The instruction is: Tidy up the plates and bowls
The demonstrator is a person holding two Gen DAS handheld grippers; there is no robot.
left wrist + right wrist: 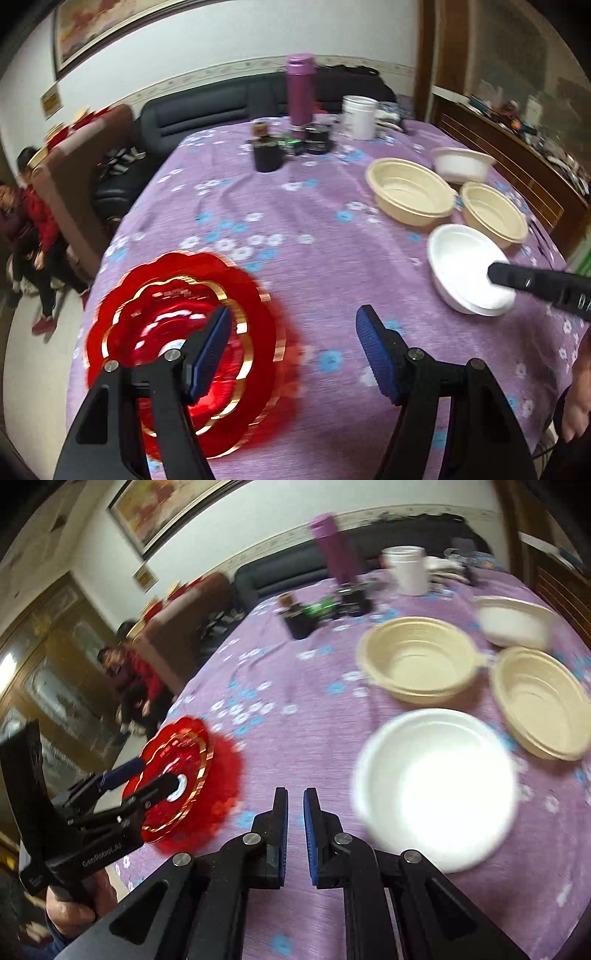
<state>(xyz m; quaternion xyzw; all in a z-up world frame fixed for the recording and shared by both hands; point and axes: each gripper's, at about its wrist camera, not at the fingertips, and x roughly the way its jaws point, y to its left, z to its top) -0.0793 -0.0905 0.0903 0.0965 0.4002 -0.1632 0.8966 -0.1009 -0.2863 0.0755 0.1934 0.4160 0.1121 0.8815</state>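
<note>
the left tongs stand spread wide above the purple flowered tabletop, gripping nothing; the red plates, scalloped with gold rims and blurred, lie under and just beyond the left finger, which overlaps them in the left wrist view; in the right wrist view the left tongs reach over the same red plates, one finger across the face and one behind the rim, but whether they touch the plates i cannot tell.

the right tongs are nearly pressed together with a narrow gap between the blue pads, gripping nothing; the near white bowl sits just to their right on the tabletop; beyond it stand two cream bowls side by side, and a second white bowl farther back.

in the left wrist view the right tongs' tip lies over the near white bowl's rim; at the far end of the tabletop stand a purple flask, a white cup and some dark jars.
</note>
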